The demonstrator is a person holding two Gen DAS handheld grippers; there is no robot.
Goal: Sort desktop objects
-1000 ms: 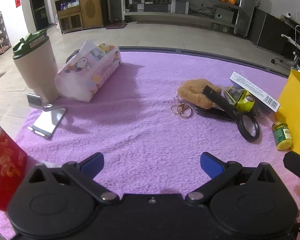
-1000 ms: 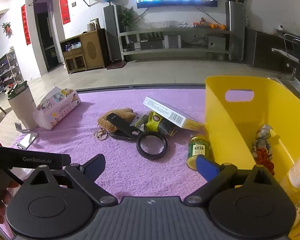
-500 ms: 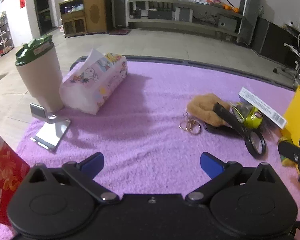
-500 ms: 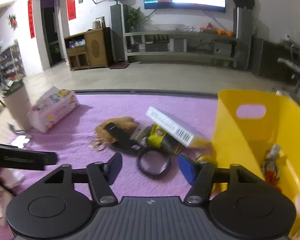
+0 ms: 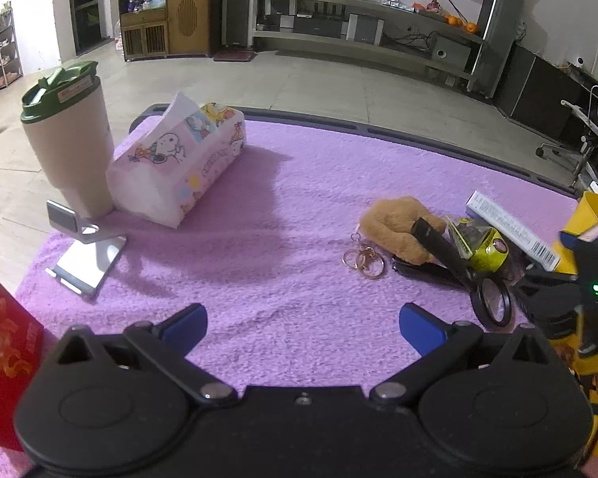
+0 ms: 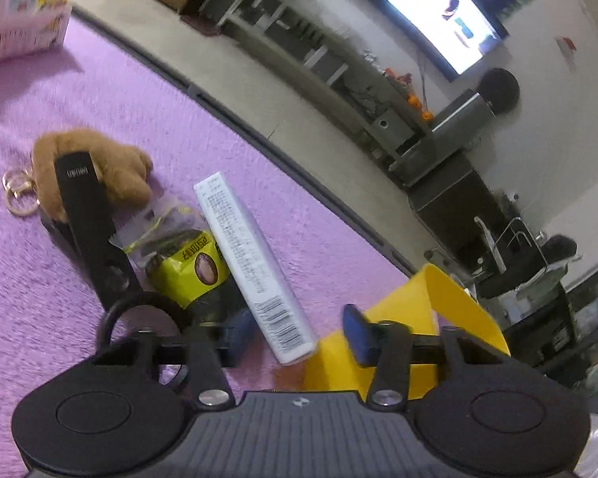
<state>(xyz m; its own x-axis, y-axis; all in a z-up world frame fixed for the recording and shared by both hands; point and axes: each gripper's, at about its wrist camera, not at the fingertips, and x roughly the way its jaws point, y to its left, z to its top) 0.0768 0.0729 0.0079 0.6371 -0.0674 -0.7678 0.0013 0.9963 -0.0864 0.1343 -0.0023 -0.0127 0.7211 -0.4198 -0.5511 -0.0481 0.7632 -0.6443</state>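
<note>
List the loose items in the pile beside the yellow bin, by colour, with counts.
Brown: 1, plush toy
Black: 1, magnifier
Yellow-green: 1, snack packet
White: 1, box
Gold: 1, key rings
Total: 5

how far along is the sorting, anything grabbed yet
Done: cannot tell, the inside of the yellow bin is out of view. In hand: nothing; right gripper open with the end of the white box between its fingers, left gripper open over the mat. Remaining: box, plush keychain, magnifier and yellow packet lie on the mat.
</note>
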